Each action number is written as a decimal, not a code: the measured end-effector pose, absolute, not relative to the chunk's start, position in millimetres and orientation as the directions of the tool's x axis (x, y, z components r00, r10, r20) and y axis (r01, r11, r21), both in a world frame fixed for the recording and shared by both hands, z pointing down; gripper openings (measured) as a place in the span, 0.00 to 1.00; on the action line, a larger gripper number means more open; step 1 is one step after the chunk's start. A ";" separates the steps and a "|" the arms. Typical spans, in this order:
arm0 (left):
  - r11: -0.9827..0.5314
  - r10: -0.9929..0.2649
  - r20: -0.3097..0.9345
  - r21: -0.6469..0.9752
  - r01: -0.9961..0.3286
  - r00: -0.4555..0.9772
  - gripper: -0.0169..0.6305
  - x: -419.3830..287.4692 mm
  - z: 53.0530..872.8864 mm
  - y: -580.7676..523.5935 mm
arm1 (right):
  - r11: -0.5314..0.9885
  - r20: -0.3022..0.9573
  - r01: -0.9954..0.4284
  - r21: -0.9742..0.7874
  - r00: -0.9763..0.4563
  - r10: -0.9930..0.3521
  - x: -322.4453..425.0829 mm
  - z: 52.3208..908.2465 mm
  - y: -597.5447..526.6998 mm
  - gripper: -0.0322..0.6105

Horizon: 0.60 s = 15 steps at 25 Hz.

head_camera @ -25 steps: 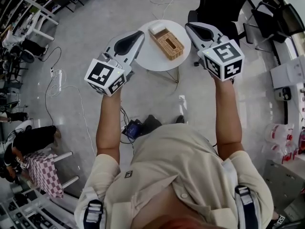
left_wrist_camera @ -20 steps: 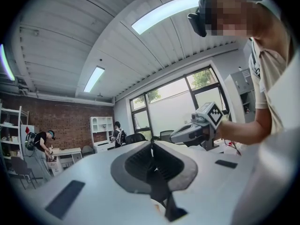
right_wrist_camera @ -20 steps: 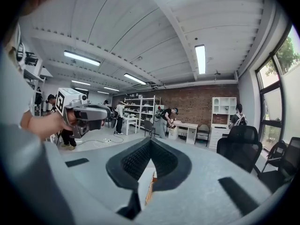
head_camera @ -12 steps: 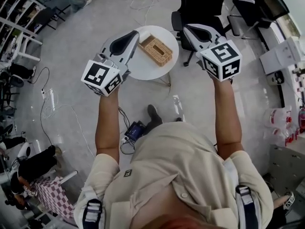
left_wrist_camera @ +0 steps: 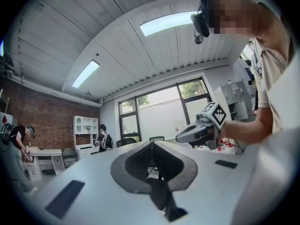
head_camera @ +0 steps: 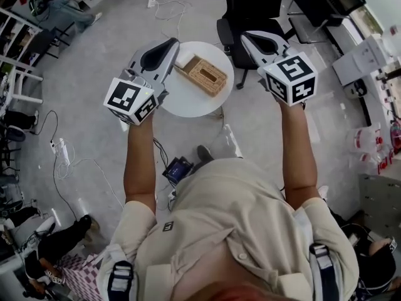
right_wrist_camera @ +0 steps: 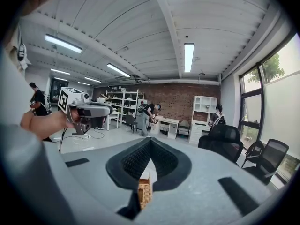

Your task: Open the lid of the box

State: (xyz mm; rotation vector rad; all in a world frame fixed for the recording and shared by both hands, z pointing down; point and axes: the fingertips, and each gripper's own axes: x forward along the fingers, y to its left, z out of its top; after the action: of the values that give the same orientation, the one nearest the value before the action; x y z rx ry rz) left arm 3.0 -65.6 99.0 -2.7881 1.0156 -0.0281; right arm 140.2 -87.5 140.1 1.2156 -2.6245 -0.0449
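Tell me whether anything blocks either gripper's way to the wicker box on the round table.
Nothing visible does. The wicker box lies in the open on the round table, between the left gripper and right gripper; only a small white thing sits beside its left end.

grippers (head_camera: 173,42) (head_camera: 248,36): 2; box (head_camera: 204,74): 1; round table (head_camera: 188,100): 1
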 end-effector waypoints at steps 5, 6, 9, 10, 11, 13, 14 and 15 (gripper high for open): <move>-0.763 -0.630 -0.040 -0.153 -0.628 0.776 0.05 -26.9 100.5 -89.1 | 0.630 0.230 -0.765 0.137 -0.594 -0.771 115.2 147.6 -105.7 0.04; -0.768 -0.625 -0.044 -0.150 -0.623 0.780 0.05 -32.0 101.8 -94.2 | 0.625 0.234 -0.768 0.138 -0.588 -0.775 111.1 148.9 -110.2 0.04; -0.779 -0.614 -0.032 -0.142 -0.611 0.789 0.05 -43.9 107.4 -106.4 | 0.611 0.245 -0.780 0.138 -0.570 -0.784 100.2 153.9 -122.3 0.04; -0.782 -0.610 -0.029 -0.141 -0.607 0.792 0.05 -46.9 109.8 -109.7 | 0.607 0.248 -0.783 0.136 -0.566 -0.786 97.5 156.1 -125.3 0.04; -0.784 -0.607 -0.027 -0.139 -0.605 0.794 0.05 -50.0 111.8 -113.3 | 0.604 0.251 -0.786 0.134 -0.562 -0.788 95.1 158.2 -128.4 0.04; -0.784 -0.609 -0.027 -0.130 -0.607 0.793 0.05 -56.5 115.5 -120.8 | 0.604 0.259 -0.787 0.128 -0.562 -0.786 89.9 163.6 -135.4 0.04; -0.783 -0.612 -0.026 -0.124 -0.610 0.790 0.05 -59.7 118.1 -124.6 | 0.607 0.265 -0.785 0.124 -0.563 -0.783 87.2 167.2 -139.4 0.04; -0.781 -0.615 -0.022 -0.118 -0.613 0.788 0.05 -62.6 121.5 -128.4 | 0.610 0.270 -0.783 0.120 -0.566 -0.779 84.8 171.1 -143.8 0.04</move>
State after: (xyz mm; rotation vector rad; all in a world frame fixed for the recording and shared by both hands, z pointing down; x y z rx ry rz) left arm -62.6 -128.4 121.5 -2.8571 0.9851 -0.0270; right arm 84.8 -143.8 171.1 1.2686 -2.5424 0.0190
